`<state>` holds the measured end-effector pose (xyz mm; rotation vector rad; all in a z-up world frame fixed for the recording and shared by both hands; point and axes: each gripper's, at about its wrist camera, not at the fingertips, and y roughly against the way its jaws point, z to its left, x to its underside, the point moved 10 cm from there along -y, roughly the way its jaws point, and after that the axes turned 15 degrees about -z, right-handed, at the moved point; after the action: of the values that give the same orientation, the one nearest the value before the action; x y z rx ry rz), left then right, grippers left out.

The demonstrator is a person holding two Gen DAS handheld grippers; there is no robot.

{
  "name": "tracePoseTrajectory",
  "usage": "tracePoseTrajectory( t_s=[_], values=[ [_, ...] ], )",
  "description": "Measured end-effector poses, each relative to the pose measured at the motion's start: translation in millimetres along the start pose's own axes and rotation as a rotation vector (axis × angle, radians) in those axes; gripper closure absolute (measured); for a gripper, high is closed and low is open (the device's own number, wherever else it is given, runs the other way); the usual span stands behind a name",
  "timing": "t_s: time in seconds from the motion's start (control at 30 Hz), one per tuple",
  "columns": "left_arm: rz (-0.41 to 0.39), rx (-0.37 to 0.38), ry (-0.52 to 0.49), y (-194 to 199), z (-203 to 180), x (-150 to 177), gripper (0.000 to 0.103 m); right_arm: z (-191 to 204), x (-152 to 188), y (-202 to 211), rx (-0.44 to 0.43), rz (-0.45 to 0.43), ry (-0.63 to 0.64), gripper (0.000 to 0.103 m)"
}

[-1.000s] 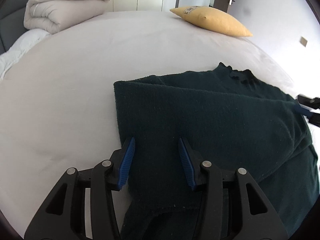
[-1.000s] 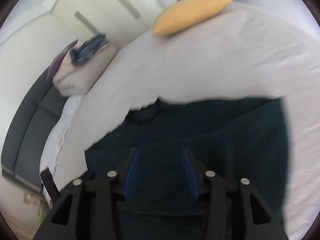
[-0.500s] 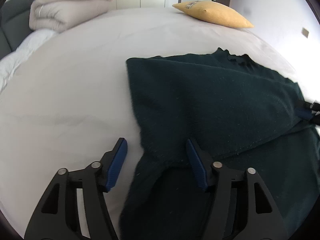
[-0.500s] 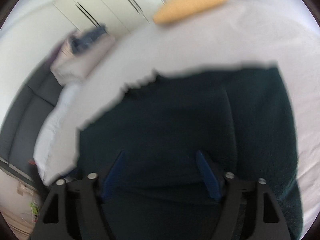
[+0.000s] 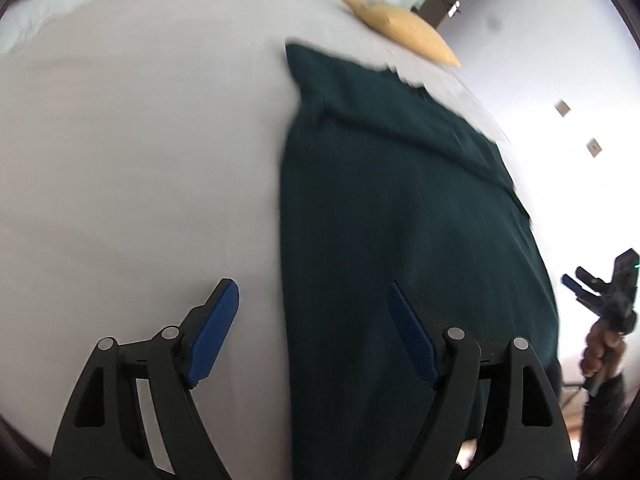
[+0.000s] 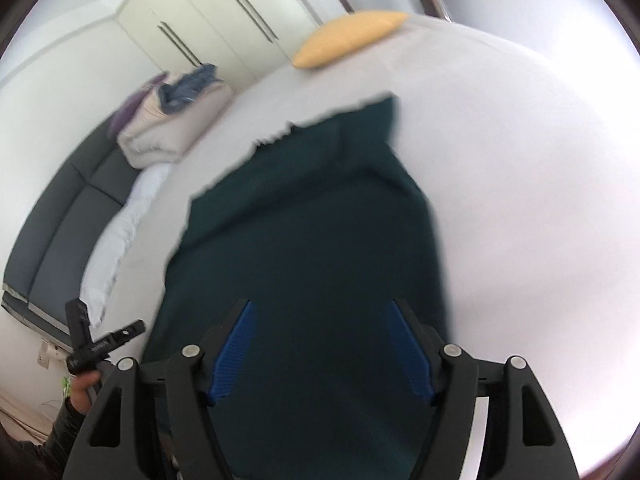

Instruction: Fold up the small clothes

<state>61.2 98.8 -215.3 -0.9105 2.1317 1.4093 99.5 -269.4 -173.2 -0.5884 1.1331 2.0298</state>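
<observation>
I see the dark green sweater (image 5: 400, 208) lying folded on the white bed (image 5: 140, 140). Left gripper (image 5: 312, 332) and right gripper (image 6: 320, 344) jaws opening above it, gripping nothing.

A dark green knitted sweater (image 5: 392, 208) lies flat on the pale bed (image 5: 132, 152), folded lengthwise into a long, narrow band. Its long side edges run fairly straight — one is a clean fold line against bare sheet, the other follows close along the side edge of the bed. The far end stops short of the far corner of the bed, and its outline there is jagged, with a small raised ridge of fabric just behind it. The near end reaches the near edge of the bed. The knit (image 6: 320, 240) looks smooth, though motion blur hides finer detail.
</observation>
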Motion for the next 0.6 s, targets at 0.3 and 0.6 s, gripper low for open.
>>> tracePoseTrajectory(
  t_s=[0.3,0.6],
  values=[
    [0.035,0.053,0.036,35,-1,45,0.023,-56,76,46,0.109,0.128,-0.063,0.032],
    [0.109,0.124,0.037,40,-9,57,0.015,-56,89,56,0.058,0.147,-0.115,0.032]
  ],
)
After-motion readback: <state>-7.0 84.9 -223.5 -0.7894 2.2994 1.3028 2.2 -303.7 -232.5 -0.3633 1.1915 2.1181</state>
